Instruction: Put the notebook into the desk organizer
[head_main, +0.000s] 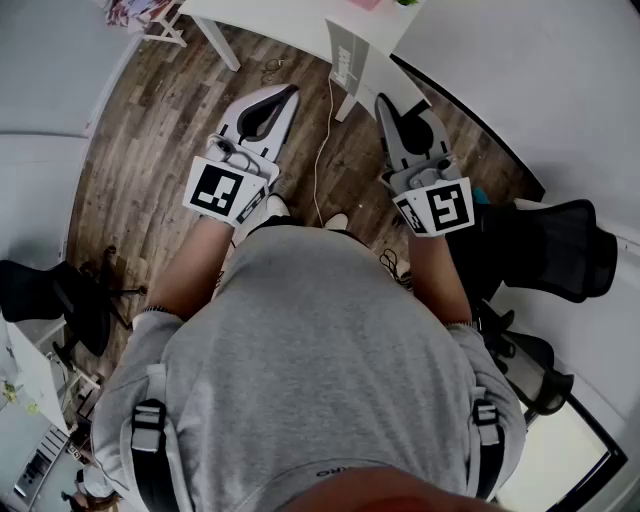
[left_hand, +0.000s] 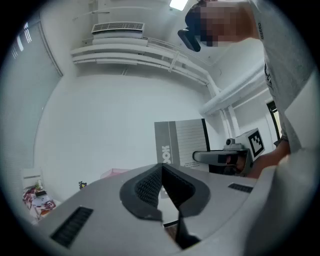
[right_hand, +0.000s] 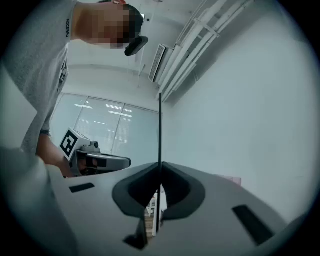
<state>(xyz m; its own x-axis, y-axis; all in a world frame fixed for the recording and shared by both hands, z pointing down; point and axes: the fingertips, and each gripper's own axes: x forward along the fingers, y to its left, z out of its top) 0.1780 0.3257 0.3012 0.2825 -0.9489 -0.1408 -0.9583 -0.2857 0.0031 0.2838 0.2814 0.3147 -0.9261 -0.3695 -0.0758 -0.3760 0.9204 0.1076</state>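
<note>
Thin grey notebook (left_hand: 183, 141), seemingly ruled cover, in right tool (head_main: 384, 102)

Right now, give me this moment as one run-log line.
left gripper: jaws shut, empty | right gripper: jaws shut on notebook | notebook: upright, edge-on in right gripper view | organizer: not in view

base — wood floor (head_main: 150, 130); standing on it — white table (head_main: 280, 25), far edge | black chair (head_main: 60, 295), left | thin white cable (head_main: 318, 170), middle
</note>
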